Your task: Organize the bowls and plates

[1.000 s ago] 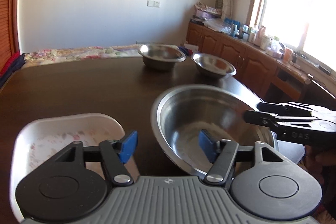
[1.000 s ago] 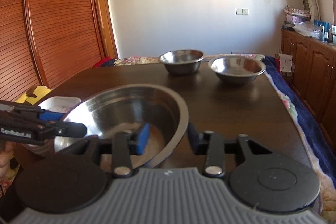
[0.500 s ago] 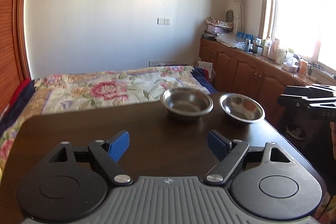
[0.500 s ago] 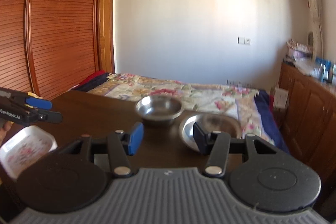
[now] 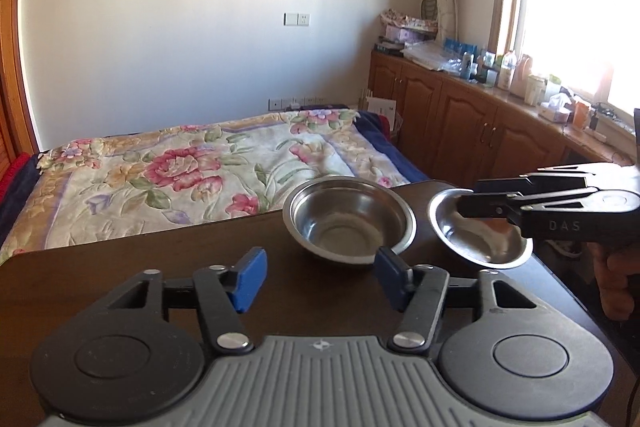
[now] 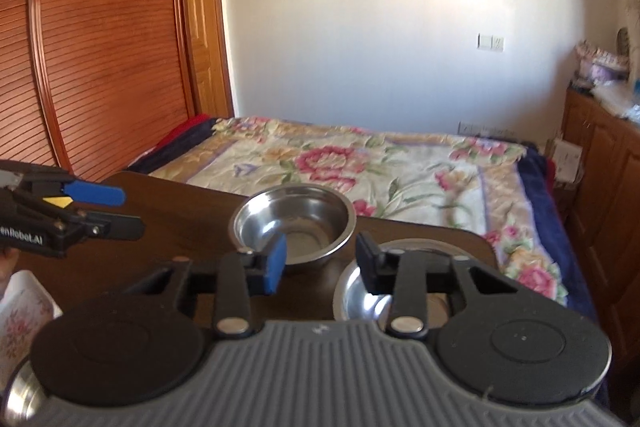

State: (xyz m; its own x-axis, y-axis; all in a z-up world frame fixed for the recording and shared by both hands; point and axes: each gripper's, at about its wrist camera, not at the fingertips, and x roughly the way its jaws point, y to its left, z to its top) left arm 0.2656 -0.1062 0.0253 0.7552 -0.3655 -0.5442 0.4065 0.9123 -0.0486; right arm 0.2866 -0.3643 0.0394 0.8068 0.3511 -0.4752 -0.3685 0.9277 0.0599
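Two steel bowls stand side by side at the far edge of the dark table (image 5: pixel 132 279). The left bowl (image 5: pixel 350 219) (image 6: pixel 296 223) lies just beyond my left gripper (image 5: pixel 320 277), whose jaws are closing with nothing between them. My right gripper (image 6: pixel 320 263) (image 5: pixel 468 195) hovers over the right bowl (image 5: pixel 476 235) (image 6: pixel 356 295). Its jaws are closing too, and the pads press on nothing. In the right wrist view my left gripper (image 6: pixel 128 213) shows at the left edge.
A white flowered plate (image 6: pixel 20 307) and the rim of a large steel bowl (image 6: pixel 18 401) lie near the table's front left. A bed with a flowered quilt (image 5: pixel 192 167) stands past the table. Wooden cabinets (image 5: pixel 460 123) run along the right under the window.
Both grippers moved forward over the table and rose, leaving the large bowl and white plate behind and nearing the two small bowls. Both pairs of jaws have narrowed.
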